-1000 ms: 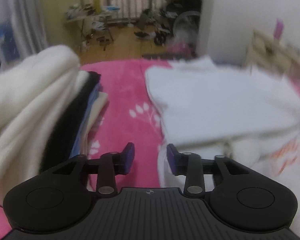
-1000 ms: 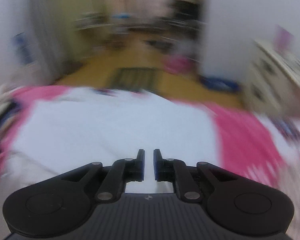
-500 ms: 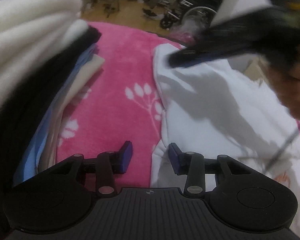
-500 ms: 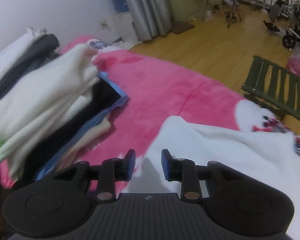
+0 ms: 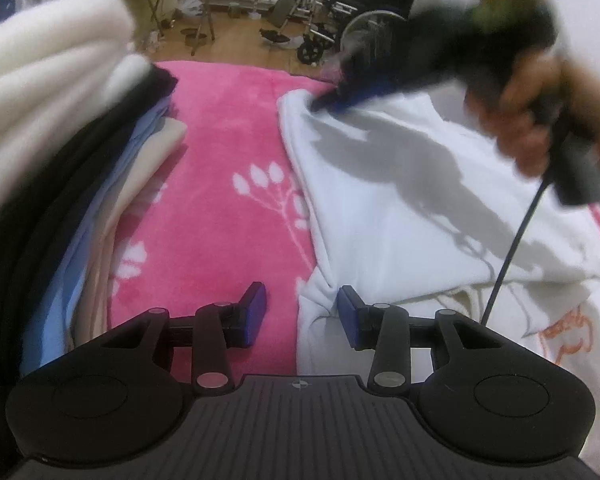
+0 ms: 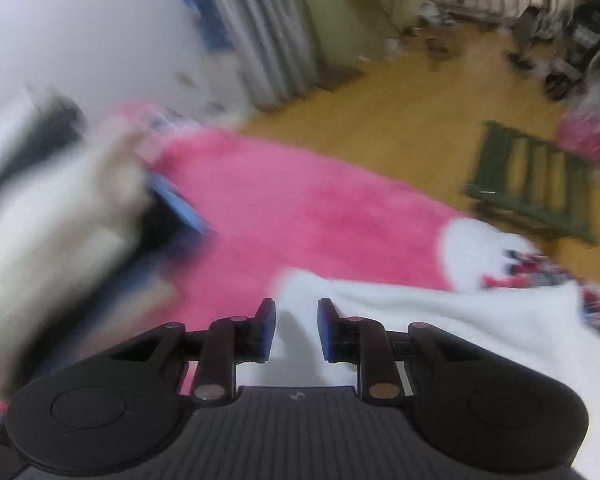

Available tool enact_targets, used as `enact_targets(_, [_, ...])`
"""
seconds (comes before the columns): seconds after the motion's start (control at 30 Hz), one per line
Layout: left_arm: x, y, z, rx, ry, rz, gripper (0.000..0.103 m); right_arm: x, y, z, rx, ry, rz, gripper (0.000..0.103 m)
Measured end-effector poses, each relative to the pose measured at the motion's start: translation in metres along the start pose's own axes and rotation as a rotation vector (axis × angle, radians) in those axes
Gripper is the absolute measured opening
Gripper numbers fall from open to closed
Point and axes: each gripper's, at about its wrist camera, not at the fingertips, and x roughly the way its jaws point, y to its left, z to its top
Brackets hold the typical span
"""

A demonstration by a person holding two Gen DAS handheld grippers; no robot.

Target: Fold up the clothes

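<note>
The left gripper [image 5: 301, 312] is held with its jaws spread wide and nothing between them; the near left corner of the white garment [image 5: 384, 208] lies just ahead of its right fingertip, bunched into small folds there. Ahead of the left fingertip, bare pink blanket [image 5: 228, 152] runs forward as an open lane, bounded on the left by a stack of folded clothes [image 5: 72, 152] and on the right by the garment's left edge. That edge is seen to run away from the gripper, so the garment's long axis in this view points forward and slightly left, toward the blanket's far border and the wooden floor [image 6: 416, 120] beyond.

The right gripper [image 6: 296, 324] is also released, its jaws parted with a gap between them, poised over the garment's far left corner; whether the cloth is touched cannot be told. Pink blanket lies open ahead of it and to its left.

Only in the left wrist view are the person's hand [image 5: 536, 120] on the right gripper's handle, a dark cable [image 5: 516, 240] and an orange print [image 5: 564, 332] on the garment shown. Only in the right wrist view is a green slatted stool [image 6: 536, 184] seen on the floor, ahead and to the right.
</note>
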Motion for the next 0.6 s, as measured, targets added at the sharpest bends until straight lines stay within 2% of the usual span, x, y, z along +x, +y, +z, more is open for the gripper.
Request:
enact_targets(0.13, [-0.016,0.012,0.004,-0.061,-0.043,0.022,0.04,-0.026,-0.013,0.002,0.016,-0.039,-0.009,0.025])
enact_targets(0.23, [-0.026,0.01,0.015,-0.038,-0.108,-0.005,0.041,-0.049,-0.022,0.002,0.022,-0.061,-0.016,0.025])
enact_targets(0.33, [-0.034,0.008,0.025,-0.012,-0.168,-0.032,0.041,-0.102,-0.032,-0.021,0.019,0.0,-0.037,0.025])
enact_targets(0.37, [-0.03,0.002,0.028,0.008,-0.161,-0.047,0.042,-0.117,-0.038,-0.036,0.04,0.015,-0.053,0.025])
enact_targets(0.43, [-0.013,-0.011,0.031,0.058,-0.096,-0.082,0.042,-0.147,-0.05,-0.067,0.082,0.044,-0.083,0.025])
enact_targets(0.53, [0.014,-0.019,0.024,0.041,0.011,-0.031,0.042,-0.176,-0.08,-0.117,0.21,0.039,-0.171,0.025])
enact_targets(0.6, [0.016,-0.018,0.02,0.02,0.029,0.0,0.042,-0.189,-0.107,-0.148,0.388,0.017,-0.221,0.028])
